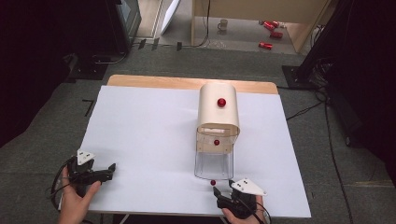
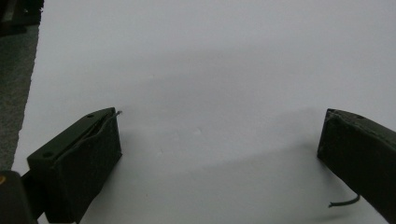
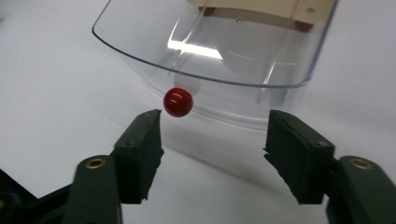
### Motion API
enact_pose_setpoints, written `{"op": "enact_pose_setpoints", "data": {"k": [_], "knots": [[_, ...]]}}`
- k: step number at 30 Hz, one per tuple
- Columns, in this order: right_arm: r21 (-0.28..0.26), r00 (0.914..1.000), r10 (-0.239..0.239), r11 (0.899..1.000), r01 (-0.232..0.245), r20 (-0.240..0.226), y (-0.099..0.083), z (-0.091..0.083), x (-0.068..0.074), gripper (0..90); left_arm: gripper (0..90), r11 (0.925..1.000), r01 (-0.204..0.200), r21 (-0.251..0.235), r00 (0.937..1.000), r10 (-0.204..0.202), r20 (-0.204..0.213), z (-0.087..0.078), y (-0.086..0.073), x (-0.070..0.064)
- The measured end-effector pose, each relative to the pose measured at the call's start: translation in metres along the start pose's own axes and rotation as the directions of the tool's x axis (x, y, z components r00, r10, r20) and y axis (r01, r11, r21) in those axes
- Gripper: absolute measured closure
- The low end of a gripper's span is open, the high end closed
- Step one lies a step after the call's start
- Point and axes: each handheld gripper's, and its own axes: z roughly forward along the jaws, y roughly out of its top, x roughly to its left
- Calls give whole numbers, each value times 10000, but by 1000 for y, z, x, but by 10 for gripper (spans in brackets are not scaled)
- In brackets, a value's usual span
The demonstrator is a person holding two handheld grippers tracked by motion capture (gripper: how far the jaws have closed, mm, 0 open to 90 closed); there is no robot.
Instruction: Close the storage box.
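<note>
Clear drawer cut off above (red knob visible)

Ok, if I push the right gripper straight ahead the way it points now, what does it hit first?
Most likely the small red ball knob on the clear plastic curved lid, just ahead of the open right gripper and off toward one jaw. The lid's edge is right behind it; depth between them is hard to judge.

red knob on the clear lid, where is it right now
In the high view the red knob sits at the clear lid's near edge, just ahead of the open right gripper, toward its left jaw.
</note>
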Motion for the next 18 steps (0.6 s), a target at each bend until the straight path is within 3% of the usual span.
{"op": "enact_pose_setpoints", "data": {"k": [6,18], "knots": [[177,9999,50,9998,-48,-95,-1,9,6,533,0,10000,-3,3,10000,3,-1,0,0,0],[231,9986,335,9992,-326,-411,1,15,10,699,0,10000,-3,-2,10000,3,4,0,0,0]]}}
